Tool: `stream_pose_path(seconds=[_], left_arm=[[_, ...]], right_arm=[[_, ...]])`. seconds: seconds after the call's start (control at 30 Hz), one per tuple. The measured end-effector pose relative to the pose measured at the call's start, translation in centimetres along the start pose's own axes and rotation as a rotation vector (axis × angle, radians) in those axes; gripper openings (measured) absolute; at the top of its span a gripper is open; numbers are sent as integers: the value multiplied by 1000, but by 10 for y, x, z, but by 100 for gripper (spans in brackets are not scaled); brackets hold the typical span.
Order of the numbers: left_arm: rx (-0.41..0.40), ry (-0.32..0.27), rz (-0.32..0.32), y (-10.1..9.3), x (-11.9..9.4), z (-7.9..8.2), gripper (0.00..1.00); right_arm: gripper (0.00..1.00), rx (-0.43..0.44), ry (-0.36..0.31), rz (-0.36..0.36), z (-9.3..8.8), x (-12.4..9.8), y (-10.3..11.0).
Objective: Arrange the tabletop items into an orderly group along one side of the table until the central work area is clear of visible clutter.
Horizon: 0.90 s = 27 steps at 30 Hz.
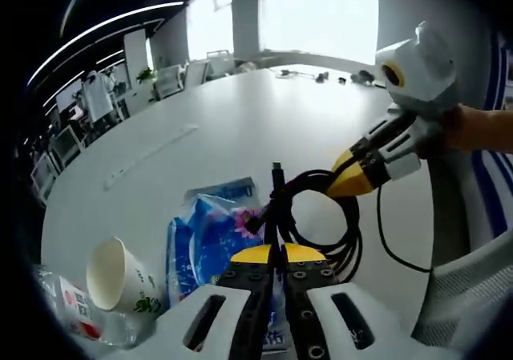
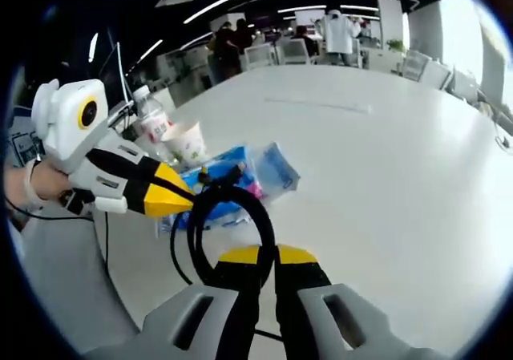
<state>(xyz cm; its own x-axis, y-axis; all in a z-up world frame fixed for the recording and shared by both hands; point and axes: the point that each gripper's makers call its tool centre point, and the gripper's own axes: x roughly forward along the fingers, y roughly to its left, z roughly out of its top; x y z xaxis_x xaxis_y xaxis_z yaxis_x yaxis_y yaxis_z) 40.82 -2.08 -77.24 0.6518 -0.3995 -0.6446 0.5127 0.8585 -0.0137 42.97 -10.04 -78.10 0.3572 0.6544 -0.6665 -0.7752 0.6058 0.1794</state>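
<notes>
Left claw (image 1: 276, 257) clamped on a coiled black cable (image 1: 321, 216); right claw (image 2: 276, 257) pinched shut on the same coil, lifted above the white worktop (image 1: 224, 119). Behind at 10 o'clock: blue packet (image 1: 204, 236), paper cup (image 1: 116, 276), bottle (image 2: 152, 119) at 9 o'clock.

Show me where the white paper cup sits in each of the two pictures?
Left gripper view: white paper cup, lower left, tipped on its side, left of the blue plastic packet.
Right gripper view: the cup is left of centre, upright, beside the clear bottle.
Shared landmark: the coiled black cable.
</notes>
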Motion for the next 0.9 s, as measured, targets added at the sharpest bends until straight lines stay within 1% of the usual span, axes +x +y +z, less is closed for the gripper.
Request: stream_pose_path(seconds=[0.17, 0.33, 0.53, 0.7, 0.8, 0.87, 0.9], left_arm=[[5, -10, -31, -18, 7, 9, 0], [26, -13, -69, -38, 19, 17, 0], [35, -11, -108, -57, 32, 26, 0], [44, -9, -132, -69, 44, 31, 0], [36, -9, -140, -74, 51, 33, 0], [51, -4, -143, -77, 56, 34, 0], [46, -4, -148, -78, 58, 35, 0]], right_arm=[[2, 9, 0, -27, -8, -16, -10], [2, 25, -5, -57, -17, -30, -24], [2, 38, 10, -91, -31, -46, -41], [2, 47, 22, -110, -39, -54, -54], [2, 46, 31, -122, -43, -57, -62], [2, 49, 32, -127, -44, -59, -65], [2, 48, 36, -129, -45, -60, -68]])
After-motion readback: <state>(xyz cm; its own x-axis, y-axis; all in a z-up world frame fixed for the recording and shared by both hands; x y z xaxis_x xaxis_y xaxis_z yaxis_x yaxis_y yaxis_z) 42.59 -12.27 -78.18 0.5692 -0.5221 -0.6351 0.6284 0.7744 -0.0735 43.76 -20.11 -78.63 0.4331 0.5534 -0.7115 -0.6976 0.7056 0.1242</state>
